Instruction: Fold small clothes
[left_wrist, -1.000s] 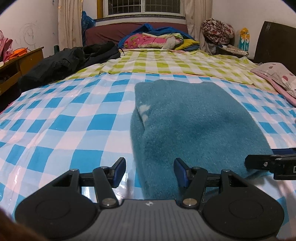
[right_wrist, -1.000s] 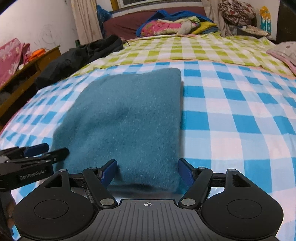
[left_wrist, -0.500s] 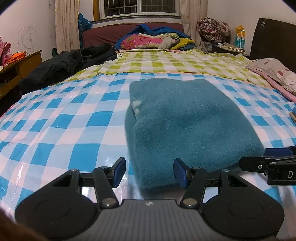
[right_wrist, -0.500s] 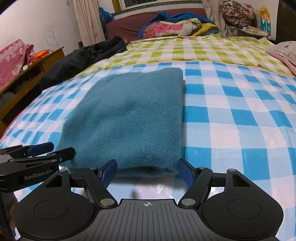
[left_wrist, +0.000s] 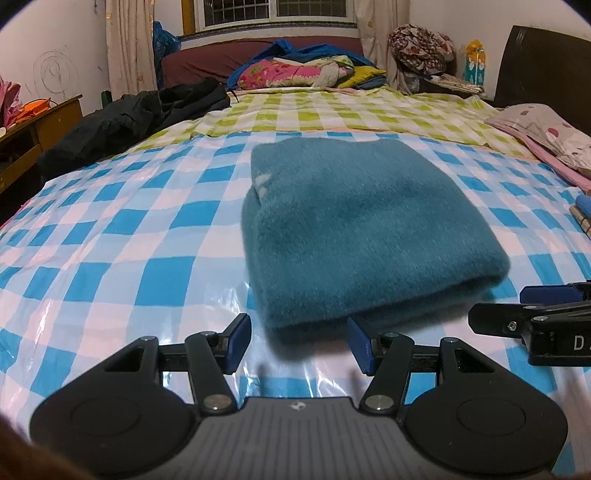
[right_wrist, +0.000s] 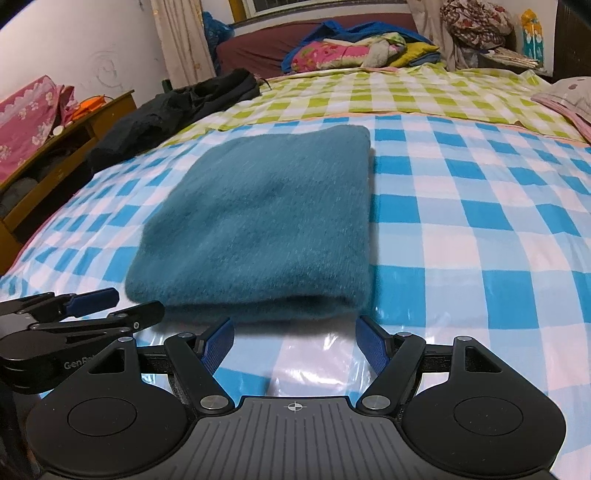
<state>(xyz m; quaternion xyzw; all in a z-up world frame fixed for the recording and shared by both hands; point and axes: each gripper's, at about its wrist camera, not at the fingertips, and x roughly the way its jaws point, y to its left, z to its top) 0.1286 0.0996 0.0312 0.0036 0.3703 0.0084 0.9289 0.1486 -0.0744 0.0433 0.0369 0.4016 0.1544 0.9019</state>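
Nearest, left gripper (left_wrist: 298, 341) released, blue fingers (left_wrist: 238, 341) spread over shiny plastic, nothing between. Right gripper (right_wrist: 294, 345) likewise released, fingers (right_wrist: 371, 347) apart and empty. Just beyond both pairs, folded teal garment (left_wrist: 354, 236) flat on the blue-and-white checked sheet (left_wrist: 110, 236) of the bed; near folded edge just ahead of the fingertips, whether touching cannot be told. In the left wrist view, garment ahead and to the right, a pale patch near its far left corner; in the right wrist view, garment (right_wrist: 266, 221) ahead and to the left. Farther, green-checked sheet (left_wrist: 332, 114). Far left, black clothing (left_wrist: 140, 114) heaped at the bed's edge; wooden shelf unit (right_wrist: 62, 147) with open compartments, contents too dim to tell. Farthest, colourful bedding pile (left_wrist: 306, 70) under the window (left_wrist: 277, 13).
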